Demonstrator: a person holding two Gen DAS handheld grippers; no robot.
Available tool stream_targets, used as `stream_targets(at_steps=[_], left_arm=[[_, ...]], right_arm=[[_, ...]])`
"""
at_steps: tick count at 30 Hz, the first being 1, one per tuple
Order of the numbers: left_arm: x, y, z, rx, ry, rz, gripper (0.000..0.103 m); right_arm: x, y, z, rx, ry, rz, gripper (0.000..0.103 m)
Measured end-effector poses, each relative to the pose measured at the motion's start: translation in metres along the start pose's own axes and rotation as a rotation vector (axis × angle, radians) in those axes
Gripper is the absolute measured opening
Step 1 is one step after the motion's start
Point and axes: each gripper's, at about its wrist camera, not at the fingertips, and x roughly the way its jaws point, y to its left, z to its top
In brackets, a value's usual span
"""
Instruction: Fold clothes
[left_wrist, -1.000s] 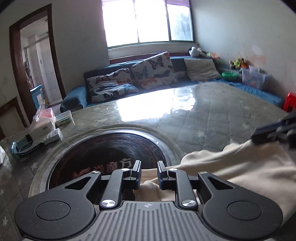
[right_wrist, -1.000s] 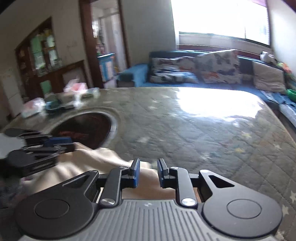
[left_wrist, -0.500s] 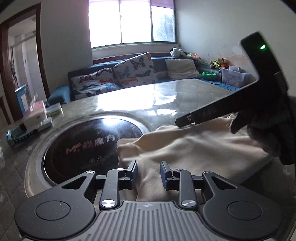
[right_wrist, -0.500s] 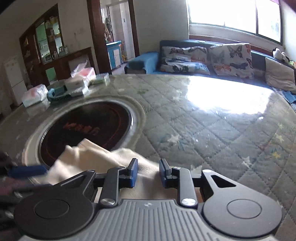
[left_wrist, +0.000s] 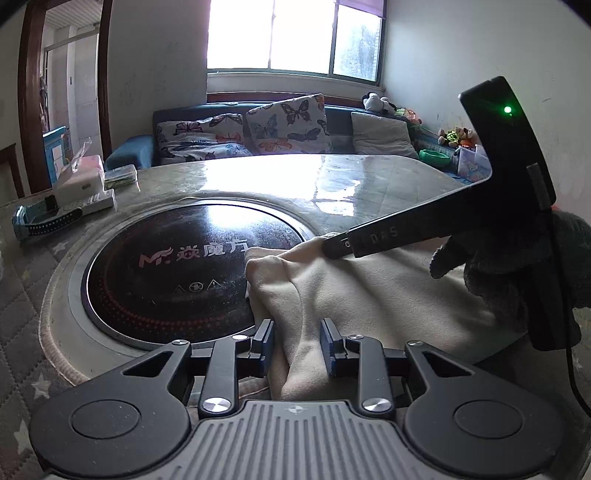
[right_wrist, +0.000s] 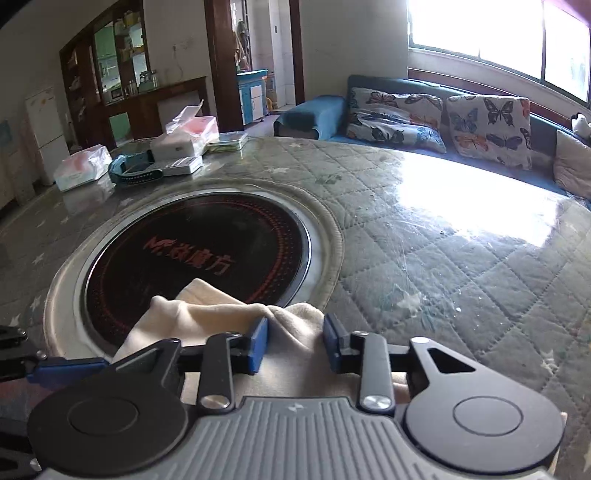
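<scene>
The cream cloth (left_wrist: 369, 295) lies on the bench (right_wrist: 424, 240), partly over the black round plate (left_wrist: 166, 273). Both the left gripper (left_wrist: 297, 341) and right gripper (right_wrist: 295, 341) have just been opening; their fingers are released, cloth between them.

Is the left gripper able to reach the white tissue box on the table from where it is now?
Probably yes: the left gripper stands open around the cream garment, and nothing tall stands before the tissue box.

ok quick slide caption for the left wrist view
Left gripper open around a cream garment draped partly over the round black cooktop.
</scene>
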Motion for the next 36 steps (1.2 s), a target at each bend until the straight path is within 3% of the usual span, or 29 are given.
stream_targets(at_steps=[6,11,19,36], left_arm=[[-0.001,0.0,0.0,0.0,0.001,-0.004,0.03],[-0.002,-0.001,-0.001,0.001,0.002,-0.008,0.03],[-0.009,-0.008,-0.005,0.02,0.008,-0.018,0.029],[-0.04,-0.039,-0.027,0.035,0.039,-0.089,0.034]], right_arm=[[-0.039,-0.014,0.0,0.033,-0.056,0.024,0.034],[-0.081,-0.017,-0.035,-0.002,-0.062,0.03,0.035],[-0.111,-0.031,-0.09,0.002,-0.085,-0.022,0.042],[-0.169,-0.045,-0.145,0.052,-0.112,-0.026,0.046]])
